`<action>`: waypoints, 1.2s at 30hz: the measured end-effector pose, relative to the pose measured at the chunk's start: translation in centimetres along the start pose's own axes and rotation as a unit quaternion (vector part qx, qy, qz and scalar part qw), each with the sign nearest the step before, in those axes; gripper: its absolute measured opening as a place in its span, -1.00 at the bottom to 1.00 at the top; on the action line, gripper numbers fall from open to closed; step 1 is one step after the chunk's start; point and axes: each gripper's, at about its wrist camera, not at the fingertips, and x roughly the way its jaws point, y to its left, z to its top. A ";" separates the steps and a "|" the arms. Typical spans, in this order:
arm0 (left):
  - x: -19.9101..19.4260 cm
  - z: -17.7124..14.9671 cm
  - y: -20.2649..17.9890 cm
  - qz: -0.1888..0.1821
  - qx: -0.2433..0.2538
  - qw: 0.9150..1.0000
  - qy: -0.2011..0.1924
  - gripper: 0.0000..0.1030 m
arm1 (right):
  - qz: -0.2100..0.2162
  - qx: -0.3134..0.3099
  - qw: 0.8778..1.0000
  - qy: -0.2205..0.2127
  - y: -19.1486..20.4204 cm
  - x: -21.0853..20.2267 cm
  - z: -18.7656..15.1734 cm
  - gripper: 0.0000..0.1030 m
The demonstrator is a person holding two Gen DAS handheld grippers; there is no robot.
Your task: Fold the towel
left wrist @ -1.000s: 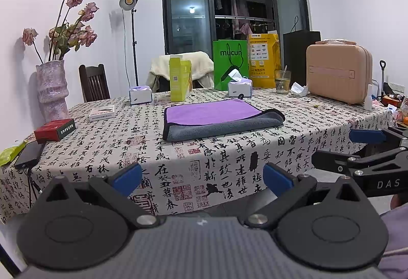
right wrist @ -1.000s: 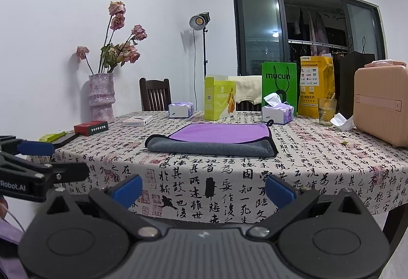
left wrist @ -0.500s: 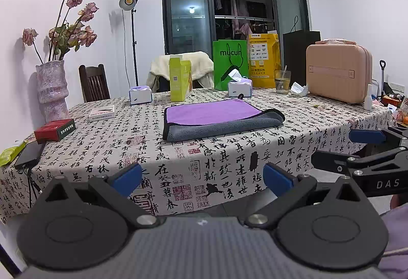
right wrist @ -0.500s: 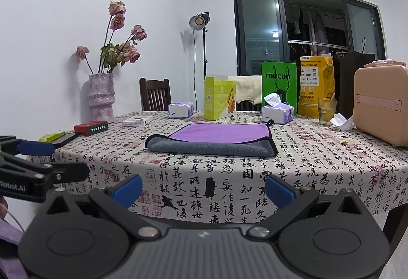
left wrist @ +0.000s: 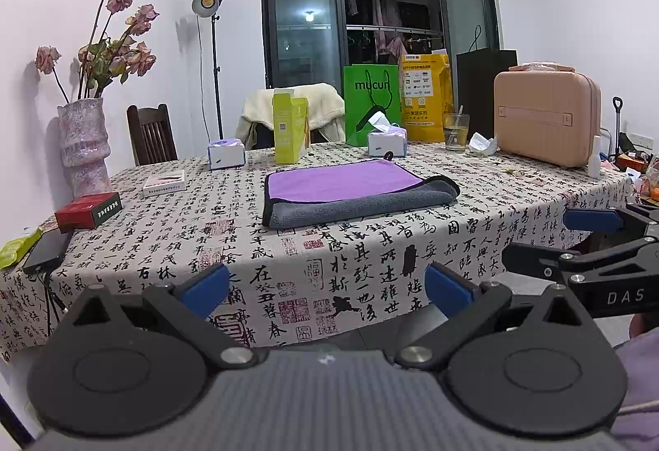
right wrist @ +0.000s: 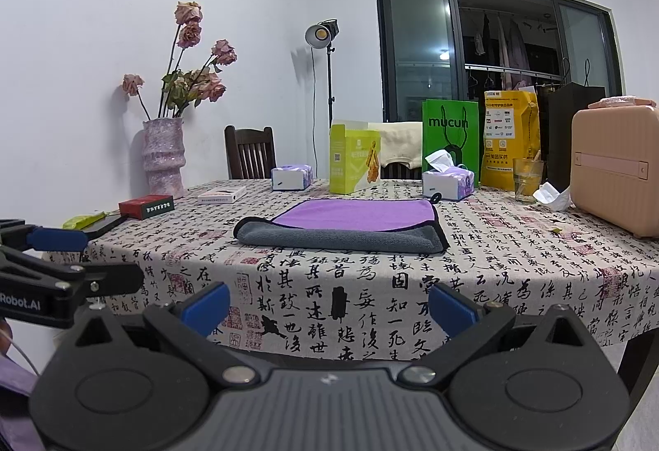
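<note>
Both grippers idle short of the surface (left wrist: pixel 486 204); towel (left wrist: pixel 354 193) apparently folded once already.

Left gripper (left wrist: pixel 327 284) and right gripper (right wrist: pixel 329 304), jaws spread and empty, sit well short of the towel, itself before the green bag (left wrist: pixel 372 103); pinching one layer risks undoing the fold.

Place: I am looking into a home dining room at night.
Table: dining table (left wrist: pixel 370 245) under a calligraphy-print cloth, with a dark wooden chair (left wrist: pixel 150 134) at its far left.
Decor: vase of dried roses (right wrist: pixel 162 156) on the far left corner; a floor lamp (right wrist: pixel 323 35) against the far wall.
Balcony: through the sliding glass door (left wrist: pixel 304 14) at the far side I see clothes on a drying rail (left wrist: pixel 391 26).
Clutter: tissue box (left wrist: pixel 387 142), green shopping bag (right wrist: pixel 451 138), drinking glass (left wrist: pixel 456 132) and a pink case (left wrist: pixel 545 121) at far right.
</note>
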 end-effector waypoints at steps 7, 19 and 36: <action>0.1 0.0 0.0 -0.001 0.000 1.000 0.000 1.00 | 0.000 0.000 1.000 0.001 0.0 0.0 0.0 1.00; 0.6 0.0 -0.4 -0.001 0.001 1.000 0.002 1.00 | 0.002 -0.003 1.000 0.003 -0.1 0.2 0.0 1.00; 5.5 -0.9 1.0 0.026 0.007 0.999 0.032 1.00 | 0.004 0.015 0.998 0.058 -1.3 3.8 -0.5 1.00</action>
